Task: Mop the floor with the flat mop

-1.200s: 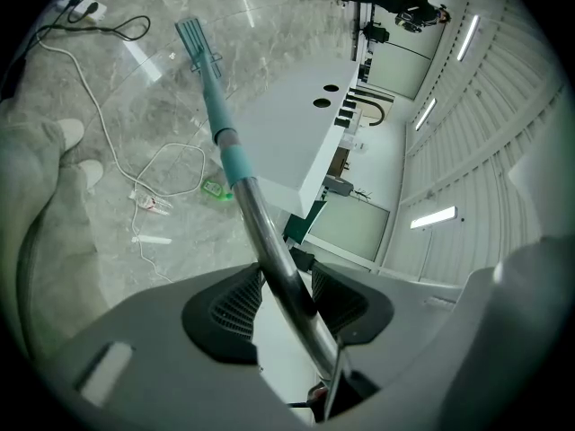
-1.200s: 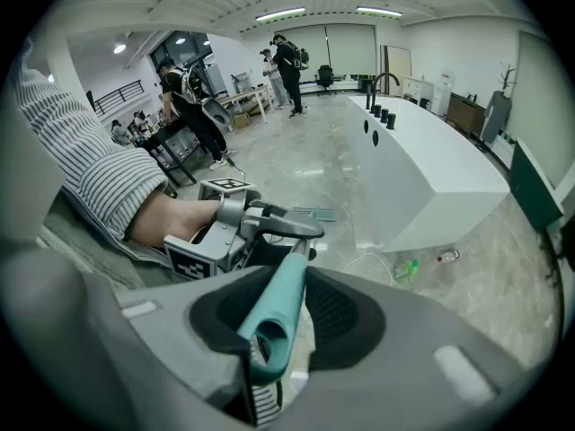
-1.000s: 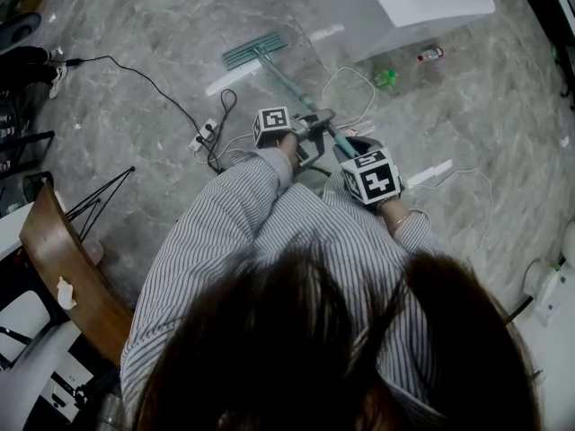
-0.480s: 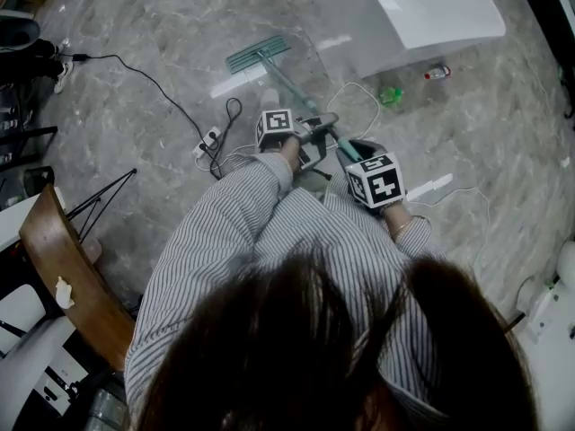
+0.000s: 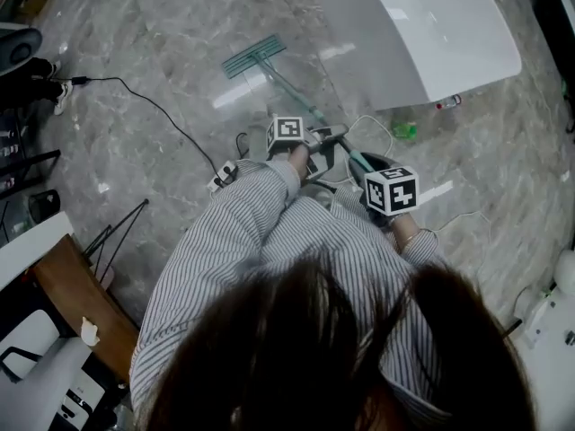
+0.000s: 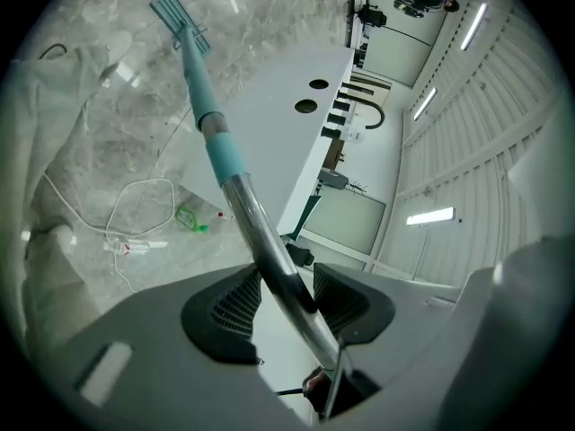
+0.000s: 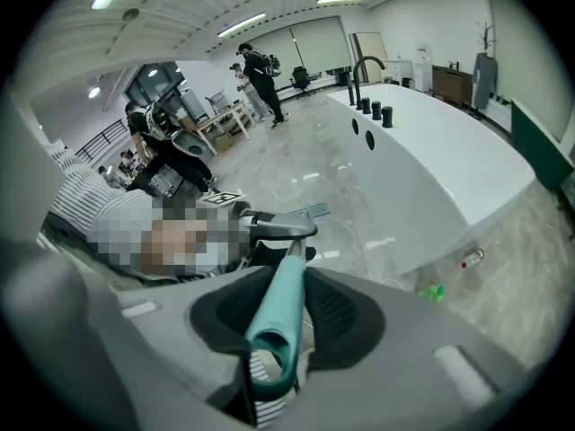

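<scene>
The flat mop's teal head [image 5: 254,57] lies on the grey marble floor, far ahead of me. Its pole [image 5: 292,92] slants back towards both grippers. My left gripper [image 5: 325,139] grips the metal part of the pole [image 6: 269,250] between its ribbed pads; its jaws are opening slightly, with the pole still touching both pads. Lower right, my right gripper [image 5: 377,164] is shut on the teal handle end [image 7: 278,317]. The mop head [image 6: 180,16] shows at the top of the left gripper view.
A large white counter [image 5: 431,25] stands to the right of the mop. On the floor beside it lie a green bottle [image 5: 404,130], a red-capped bottle [image 5: 446,103] and a white cable [image 5: 368,124]. A power strip [image 5: 225,173] and a wooden chair [image 5: 81,312] are at left.
Both grippers and the mop have slid forward over the floor. The power strip and the bottles have dropped lower in the head view, and more of the counter shows.
</scene>
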`<state>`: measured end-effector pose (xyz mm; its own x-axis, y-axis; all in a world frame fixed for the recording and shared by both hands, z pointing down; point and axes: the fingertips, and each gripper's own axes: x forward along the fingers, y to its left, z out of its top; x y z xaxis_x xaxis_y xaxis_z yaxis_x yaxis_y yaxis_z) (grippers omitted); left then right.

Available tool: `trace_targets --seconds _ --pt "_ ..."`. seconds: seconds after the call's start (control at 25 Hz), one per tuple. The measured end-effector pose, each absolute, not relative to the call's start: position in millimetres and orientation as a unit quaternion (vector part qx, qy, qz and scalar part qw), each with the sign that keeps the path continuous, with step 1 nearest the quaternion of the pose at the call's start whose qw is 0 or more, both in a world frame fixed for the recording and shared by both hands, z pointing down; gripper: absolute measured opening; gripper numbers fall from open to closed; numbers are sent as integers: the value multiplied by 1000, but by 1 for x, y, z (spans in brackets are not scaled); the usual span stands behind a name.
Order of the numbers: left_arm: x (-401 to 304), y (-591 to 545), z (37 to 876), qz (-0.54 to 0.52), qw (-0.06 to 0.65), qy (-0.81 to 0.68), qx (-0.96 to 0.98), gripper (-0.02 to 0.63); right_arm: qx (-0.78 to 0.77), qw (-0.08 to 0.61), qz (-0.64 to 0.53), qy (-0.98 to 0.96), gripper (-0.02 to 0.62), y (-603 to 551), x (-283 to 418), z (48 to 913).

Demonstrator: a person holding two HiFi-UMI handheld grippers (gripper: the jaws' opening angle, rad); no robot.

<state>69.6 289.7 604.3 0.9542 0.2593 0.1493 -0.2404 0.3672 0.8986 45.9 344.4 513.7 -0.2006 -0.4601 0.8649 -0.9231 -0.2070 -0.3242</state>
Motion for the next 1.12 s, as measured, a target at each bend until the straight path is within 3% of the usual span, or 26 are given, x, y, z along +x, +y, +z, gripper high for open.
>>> trace_targets --seconds 0.24,0.52,0.72,1.12 --pt "68 143 611 146 843 -1 518 175 594 263 505 -568 114 198 44 519" --pt "73 -66 624 144 839 0 525 172 603 228 514 -566 114 -12 50 531" --pt "66 -198 640 153 821 -26 549 175 597 251 486 -587 114 -141 44 551" --pt "56 -332 658 133 816 -69 558 175 581 269 498 -585 114 -266 36 567"
